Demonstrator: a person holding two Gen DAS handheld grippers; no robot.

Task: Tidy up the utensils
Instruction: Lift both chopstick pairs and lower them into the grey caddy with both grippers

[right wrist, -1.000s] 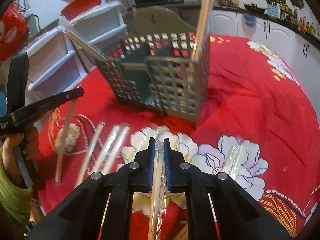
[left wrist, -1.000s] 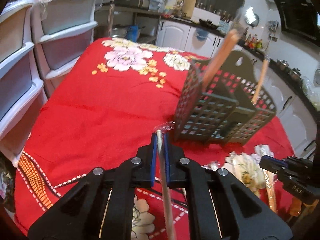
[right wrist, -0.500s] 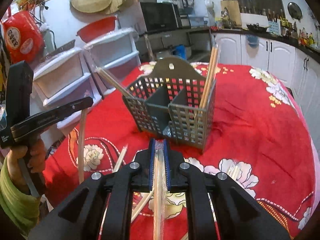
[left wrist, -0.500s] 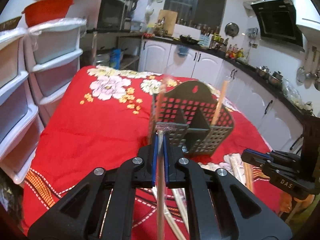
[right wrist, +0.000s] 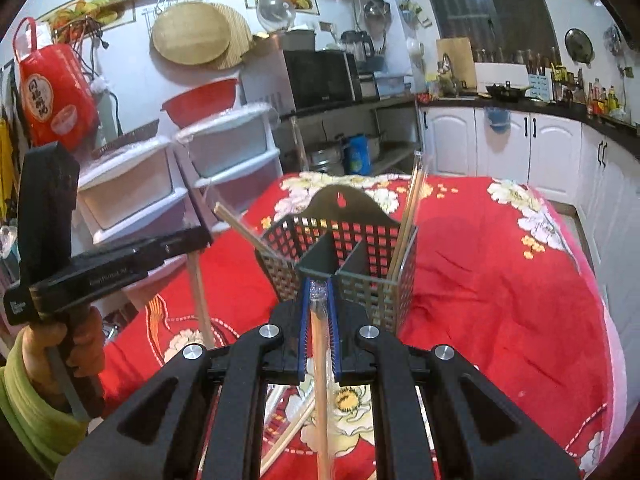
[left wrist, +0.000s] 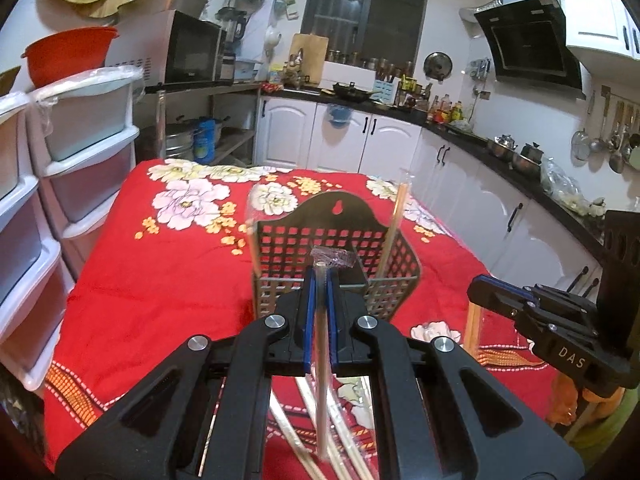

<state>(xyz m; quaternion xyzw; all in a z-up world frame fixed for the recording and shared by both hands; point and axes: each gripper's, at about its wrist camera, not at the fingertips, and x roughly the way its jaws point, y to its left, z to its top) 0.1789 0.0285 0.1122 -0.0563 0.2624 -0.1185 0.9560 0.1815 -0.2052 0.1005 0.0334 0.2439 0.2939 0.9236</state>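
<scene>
Both grippers are found closed on wrapped chopsticks. The left gripper (left wrist: 320, 312) is clamped on a single plastic-sleeved wooden chopstick (left wrist: 321, 380), its crimped wrapper end projecting just past the blue pads. The right gripper (right wrist: 319, 320) is likewise clamped on a second plastic-sleeved wooden chopstick (right wrist: 322, 392). Each stick hangs down behind the pads toward the table.

Compared with a second ago, both tools have been raised clear of the red floral tablecloth (left wrist: 168, 280) and levelled out; the kitchen wall and cabinets are now taken in by both views, where mostly cloth was shown before. The grey perforated plastic utensil caddy (left wrist: 332, 256) has shifted from off-centre to directly ahead of each gripper. Jaw spacing is unchanged throughout.

The caddy stands upright on the cloth, with wrapped chopsticks (right wrist: 408, 220) already leaning in its right-hand compartment and another (right wrist: 240, 228) angled out at its left side. Further loose chopsticks (left wrist: 344, 452) remain lying on the cloth beneath the left gripper.

It is judged that pick-up of both sticks is complete and transport toward the caddy is in hand. Insertion is not yet done; the sticks would need tipping nearer upright over an open compartment before release.
</scene>
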